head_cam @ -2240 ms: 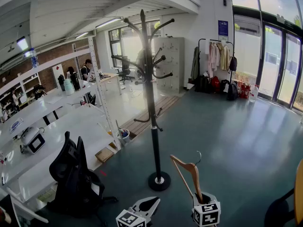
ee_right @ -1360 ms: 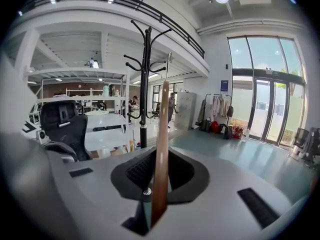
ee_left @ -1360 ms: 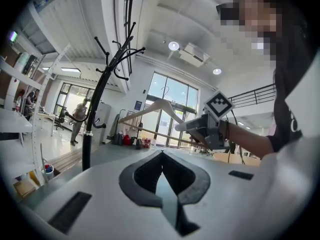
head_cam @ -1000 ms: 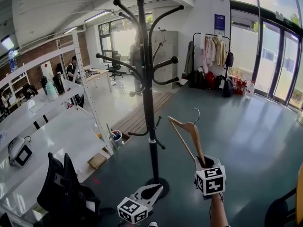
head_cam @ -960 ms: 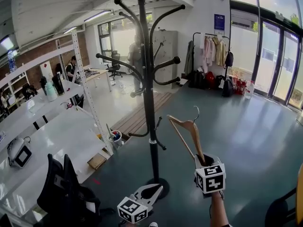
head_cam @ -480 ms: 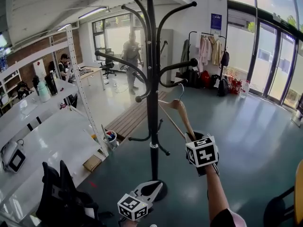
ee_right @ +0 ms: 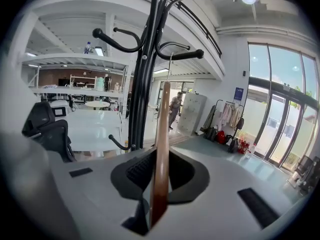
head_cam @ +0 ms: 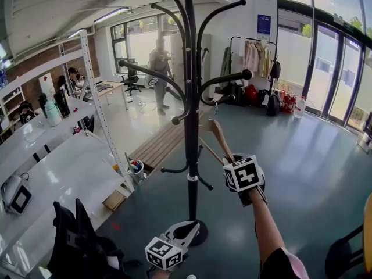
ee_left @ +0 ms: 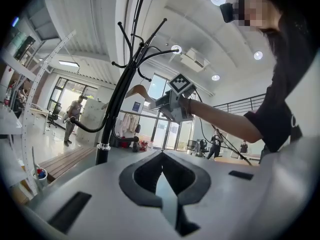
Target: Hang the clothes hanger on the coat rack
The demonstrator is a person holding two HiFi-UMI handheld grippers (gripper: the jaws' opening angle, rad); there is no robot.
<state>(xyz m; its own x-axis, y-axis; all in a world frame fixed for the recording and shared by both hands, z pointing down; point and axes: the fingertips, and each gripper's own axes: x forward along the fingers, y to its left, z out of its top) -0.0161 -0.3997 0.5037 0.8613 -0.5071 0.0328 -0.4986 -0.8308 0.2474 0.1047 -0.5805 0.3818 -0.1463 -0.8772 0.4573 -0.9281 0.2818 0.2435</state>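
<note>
The black coat rack (head_cam: 190,127) stands on the grey floor in the middle of the head view, its curved arms spreading at the top. My right gripper (head_cam: 232,160) is shut on one end of a wooden clothes hanger (head_cam: 215,133), whose metal hook (head_cam: 214,108) hangs close to the rack's pole, just below a knobbed arm (head_cam: 229,79). In the right gripper view the hanger (ee_right: 161,149) rises between the jaws with the rack (ee_right: 145,84) just behind it. My left gripper (head_cam: 187,230) is held low near the rack's base, shut and empty (ee_left: 162,160).
At the lower left is a black office chair (head_cam: 75,243), beside white tables and shelving (head_cam: 58,173). A wooden platform (head_cam: 157,147) lies behind the rack. A clothes rail with garments (head_cam: 256,57), bags and glass doors (head_cam: 343,68) line the back right. People (head_cam: 158,63) stand far off.
My right gripper has carried the hanger up and left, towards the rack's pole; its hook is now beside the arms. The rack looms closer and taller. The left gripper stays low.
</note>
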